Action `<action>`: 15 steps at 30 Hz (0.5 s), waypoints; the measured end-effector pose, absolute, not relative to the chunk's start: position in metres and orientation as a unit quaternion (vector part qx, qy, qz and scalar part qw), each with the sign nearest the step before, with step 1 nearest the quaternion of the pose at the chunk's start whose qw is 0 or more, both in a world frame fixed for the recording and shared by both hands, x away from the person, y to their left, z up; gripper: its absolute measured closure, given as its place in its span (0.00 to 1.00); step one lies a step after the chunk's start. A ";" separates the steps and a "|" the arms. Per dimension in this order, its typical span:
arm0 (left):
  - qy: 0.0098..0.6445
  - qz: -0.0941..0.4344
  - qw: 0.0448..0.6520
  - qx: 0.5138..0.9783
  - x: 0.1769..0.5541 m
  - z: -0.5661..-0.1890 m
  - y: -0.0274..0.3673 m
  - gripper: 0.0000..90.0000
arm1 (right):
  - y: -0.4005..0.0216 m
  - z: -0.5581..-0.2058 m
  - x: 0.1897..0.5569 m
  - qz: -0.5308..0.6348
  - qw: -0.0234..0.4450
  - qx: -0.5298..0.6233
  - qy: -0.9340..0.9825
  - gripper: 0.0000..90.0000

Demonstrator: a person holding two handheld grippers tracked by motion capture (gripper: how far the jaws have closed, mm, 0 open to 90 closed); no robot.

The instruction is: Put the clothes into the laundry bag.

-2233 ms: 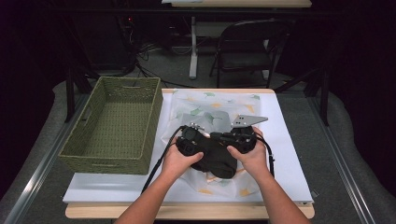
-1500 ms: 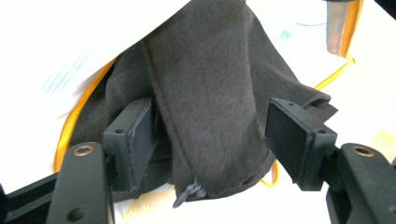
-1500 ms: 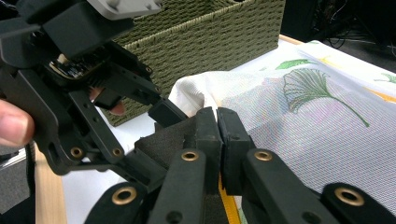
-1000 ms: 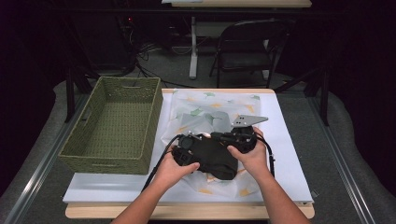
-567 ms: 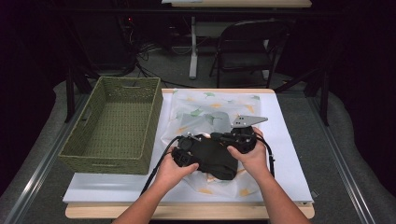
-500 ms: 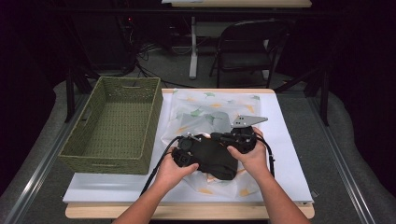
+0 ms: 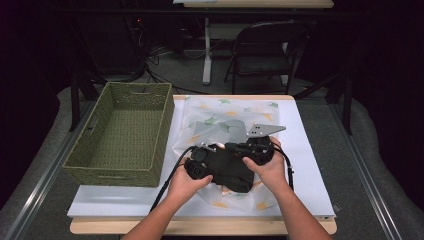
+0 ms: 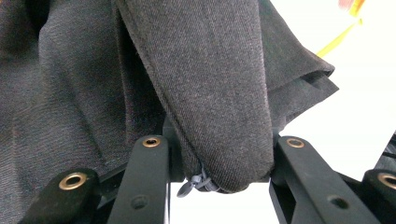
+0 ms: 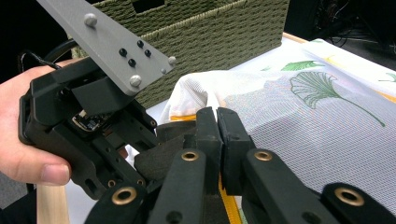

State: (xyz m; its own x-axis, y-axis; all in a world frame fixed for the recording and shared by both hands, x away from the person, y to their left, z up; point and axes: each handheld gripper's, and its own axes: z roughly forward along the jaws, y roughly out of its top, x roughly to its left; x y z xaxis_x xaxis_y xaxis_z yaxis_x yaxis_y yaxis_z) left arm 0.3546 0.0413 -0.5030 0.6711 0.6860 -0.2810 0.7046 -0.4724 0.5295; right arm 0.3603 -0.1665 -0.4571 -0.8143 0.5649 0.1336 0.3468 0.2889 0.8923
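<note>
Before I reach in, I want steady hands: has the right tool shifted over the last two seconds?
No. The right tool stays put; its grey plate still covers the same spot of leaf-print cloth.

Basket point(image 7: 122, 132) left of cloth point(image 7: 225, 120)

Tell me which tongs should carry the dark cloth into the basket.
Left: the left tongs have just been closing around a fold of the dark cloth, nearer the basket.
</note>
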 end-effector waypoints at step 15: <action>0.408 0.003 0.323 0.854 0.364 -0.489 0.038 0.77 | -0.166 -0.457 0.360 0.523 0.104 0.285 0.796 0.98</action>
